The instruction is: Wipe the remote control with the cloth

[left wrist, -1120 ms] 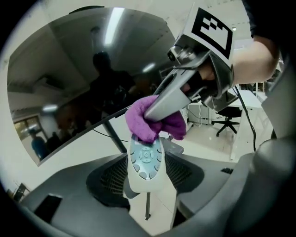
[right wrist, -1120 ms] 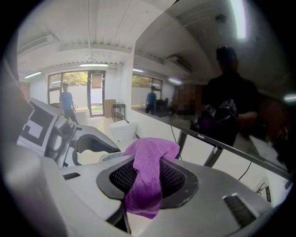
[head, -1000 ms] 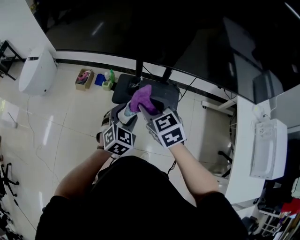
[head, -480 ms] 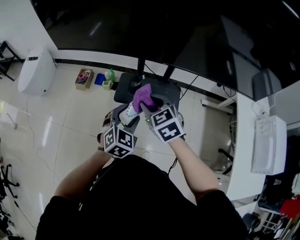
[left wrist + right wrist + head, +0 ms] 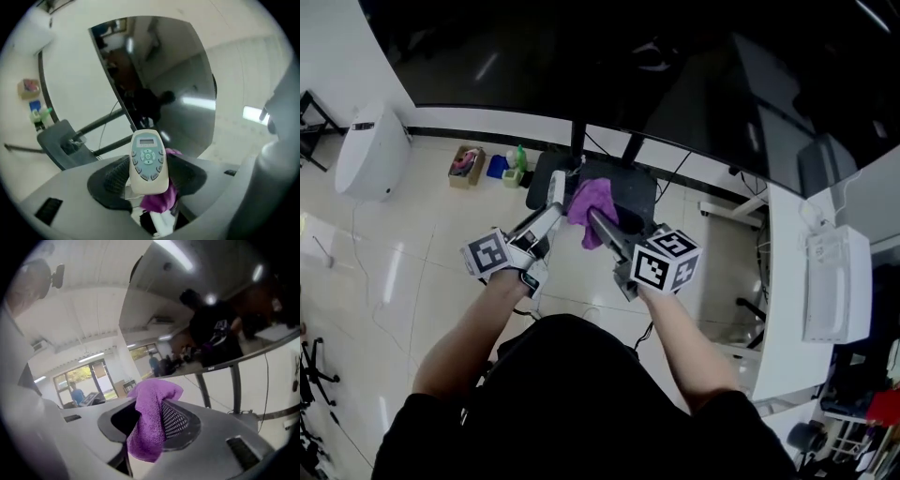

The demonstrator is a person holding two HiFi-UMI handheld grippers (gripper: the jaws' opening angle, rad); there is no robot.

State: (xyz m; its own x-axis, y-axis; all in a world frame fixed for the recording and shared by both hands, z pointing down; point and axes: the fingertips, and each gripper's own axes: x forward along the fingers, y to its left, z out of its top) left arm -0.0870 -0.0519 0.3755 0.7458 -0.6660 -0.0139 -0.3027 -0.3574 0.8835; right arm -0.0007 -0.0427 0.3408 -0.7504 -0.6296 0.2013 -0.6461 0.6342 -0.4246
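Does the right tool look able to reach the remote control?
Probably yes: the purple cloth in the right tool is close beside the remote control in the left tool, nothing between.

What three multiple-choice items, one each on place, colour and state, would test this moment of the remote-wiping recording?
1. Where is the remote control?
A. Between the left gripper's jaws
B. Between the right gripper's jaws
C. In neither gripper

2. What colour is the cloth?
A. Green
B. Yellow
C. Purple

3. What is the state of the right gripper?
A. Open and empty
B. Shut on the cloth
C. Shut on the remote control

Answers:
1 A: the left gripper view shows the remote control clamped between its jaws, buttons toward the camera.
2 C: the cloth shows purple in both the right gripper view and the head view.
3 B: the right gripper view shows the cloth pinched between its jaws and draping down.
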